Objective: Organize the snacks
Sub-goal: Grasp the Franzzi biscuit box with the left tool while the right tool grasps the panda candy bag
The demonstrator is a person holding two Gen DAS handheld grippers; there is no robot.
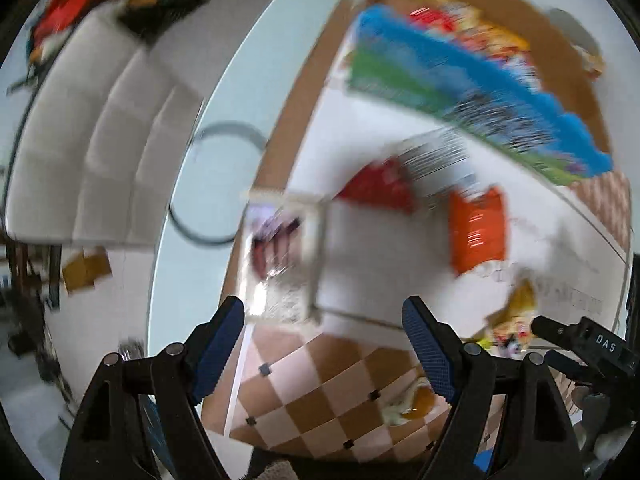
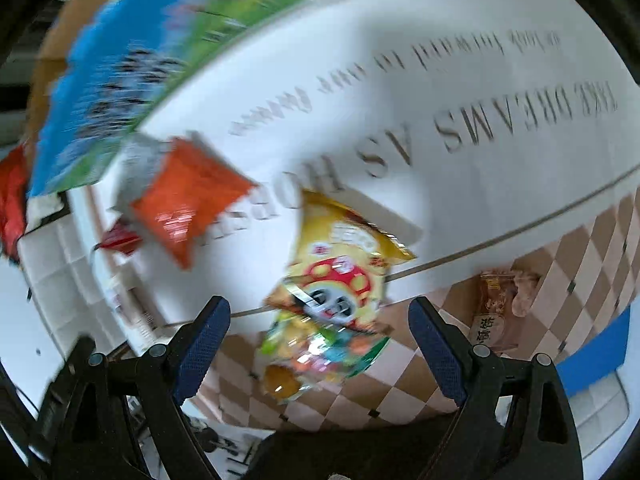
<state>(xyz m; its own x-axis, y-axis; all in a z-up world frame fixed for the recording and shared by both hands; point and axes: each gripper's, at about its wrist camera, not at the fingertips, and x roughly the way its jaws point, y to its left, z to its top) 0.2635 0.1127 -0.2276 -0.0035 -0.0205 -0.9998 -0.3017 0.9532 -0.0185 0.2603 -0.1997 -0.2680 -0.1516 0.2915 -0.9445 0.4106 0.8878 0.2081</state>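
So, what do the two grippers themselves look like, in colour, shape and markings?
Both look the same. The left gripper and the right gripper each have two black, angular plastic arms with round grey pivot pins, ending in dark blue, finely textured finger pads. In the left wrist view, a black part at the lower right carries white letters "DAS". No cables or sleeves are visible.

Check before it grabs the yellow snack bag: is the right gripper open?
Open: the right gripper has its fingers spread wide, the yellow snack bag lying ahead, ungripped.
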